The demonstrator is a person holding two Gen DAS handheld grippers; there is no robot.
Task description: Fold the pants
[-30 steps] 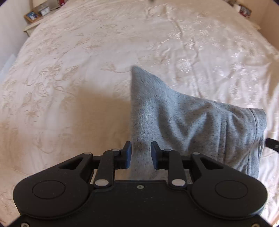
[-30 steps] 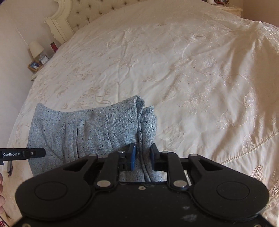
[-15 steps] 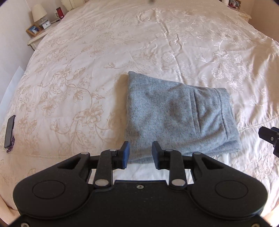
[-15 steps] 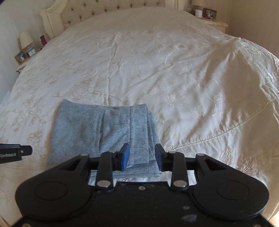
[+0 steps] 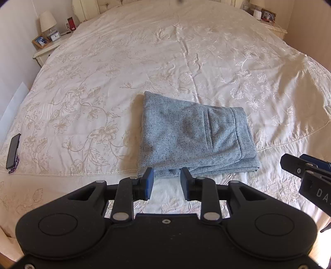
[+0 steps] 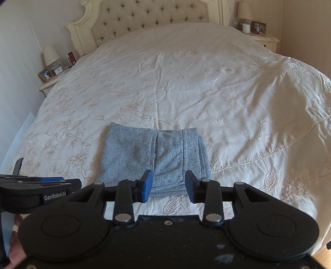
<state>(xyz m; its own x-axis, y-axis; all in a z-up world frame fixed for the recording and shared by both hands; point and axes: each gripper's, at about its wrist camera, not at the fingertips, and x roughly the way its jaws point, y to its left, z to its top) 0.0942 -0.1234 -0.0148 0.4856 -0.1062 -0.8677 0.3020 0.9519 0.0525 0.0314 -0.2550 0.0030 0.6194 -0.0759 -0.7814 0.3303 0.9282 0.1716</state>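
The grey speckled pants [image 5: 192,134] lie folded into a flat rectangle near the foot edge of the bed, waistband and pocket slit toward the right; they also show in the right wrist view [image 6: 155,157]. My left gripper [image 5: 166,185] is open and empty, above the bed edge just short of the pants. My right gripper [image 6: 168,187] is open and empty, also pulled back from the pants' near edge. Each gripper shows at the side of the other's view.
The cream embroidered bedspread [image 5: 186,62] covers a large bed with a tufted headboard [image 6: 149,18]. A dark phone [image 5: 13,151] lies at the bed's left edge. Nightstands with lamps and photo frames stand at the left [image 6: 49,70] and right [image 6: 258,35].
Both grippers let go of the pants, which were held up a second ago and now lie flat and folded. Both grippers have pulled back and up from the bed.
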